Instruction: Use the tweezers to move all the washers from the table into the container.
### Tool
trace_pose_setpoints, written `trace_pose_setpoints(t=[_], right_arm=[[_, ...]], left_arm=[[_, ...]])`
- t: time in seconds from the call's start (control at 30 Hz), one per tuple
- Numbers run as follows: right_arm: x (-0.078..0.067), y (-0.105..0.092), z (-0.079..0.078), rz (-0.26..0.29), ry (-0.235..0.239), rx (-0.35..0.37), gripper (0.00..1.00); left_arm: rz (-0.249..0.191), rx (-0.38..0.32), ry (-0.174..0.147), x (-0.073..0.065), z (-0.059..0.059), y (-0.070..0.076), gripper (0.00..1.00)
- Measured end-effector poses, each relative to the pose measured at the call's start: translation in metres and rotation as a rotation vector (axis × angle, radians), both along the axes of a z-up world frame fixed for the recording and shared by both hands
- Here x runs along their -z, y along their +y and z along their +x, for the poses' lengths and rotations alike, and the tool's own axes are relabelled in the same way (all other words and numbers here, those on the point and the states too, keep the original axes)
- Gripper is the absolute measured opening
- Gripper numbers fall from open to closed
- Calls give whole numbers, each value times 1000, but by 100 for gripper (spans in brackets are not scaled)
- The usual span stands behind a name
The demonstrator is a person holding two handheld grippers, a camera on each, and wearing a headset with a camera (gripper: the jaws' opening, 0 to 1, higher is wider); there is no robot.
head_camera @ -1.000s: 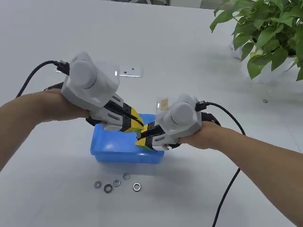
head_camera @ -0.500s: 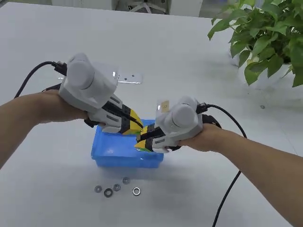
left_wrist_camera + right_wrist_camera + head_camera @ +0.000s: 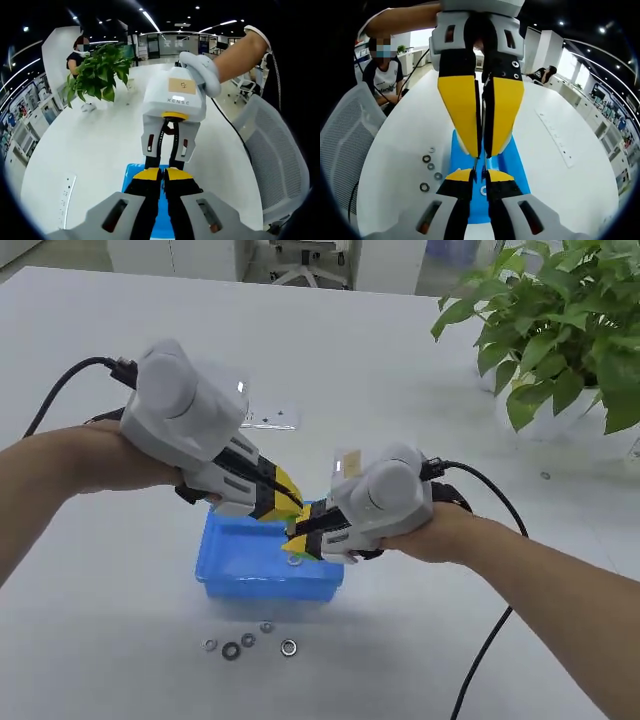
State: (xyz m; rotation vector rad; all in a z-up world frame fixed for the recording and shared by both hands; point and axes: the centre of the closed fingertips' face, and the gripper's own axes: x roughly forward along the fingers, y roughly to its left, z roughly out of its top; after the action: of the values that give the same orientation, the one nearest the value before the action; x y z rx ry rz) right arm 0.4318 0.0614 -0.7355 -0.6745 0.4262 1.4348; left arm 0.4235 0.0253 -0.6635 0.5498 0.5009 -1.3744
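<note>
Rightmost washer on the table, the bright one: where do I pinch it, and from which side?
Likely best: pinch the rightmost washer across its band, one tip through the hole, one outside the rim, coming from straight above. It lies flat on the table, apart from the other washers, so no edge stands up.

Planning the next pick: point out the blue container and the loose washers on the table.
blue container (image 3: 260,587), head view, on its front wall.
loose washers (image 3: 294,648), head view, on the ring of the rightmost one.
</note>
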Motion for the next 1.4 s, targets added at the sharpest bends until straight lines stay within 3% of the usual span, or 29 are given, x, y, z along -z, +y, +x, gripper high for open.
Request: trace_pose_setpoints(t=[0.53, 0.83, 1.4], right_arm=[[-7, -3, -28, -3, -25, -20, 12], [-1, -5, -48, -7, -17, -24, 12], [14, -6, -66, -8, 17, -20, 12]], left_arm=[[21, 4, -15, -6, -29, 0, 6], [20, 2, 1, 1, -48, -1, 6], [29, 12, 39, 16, -64, 0, 7]])
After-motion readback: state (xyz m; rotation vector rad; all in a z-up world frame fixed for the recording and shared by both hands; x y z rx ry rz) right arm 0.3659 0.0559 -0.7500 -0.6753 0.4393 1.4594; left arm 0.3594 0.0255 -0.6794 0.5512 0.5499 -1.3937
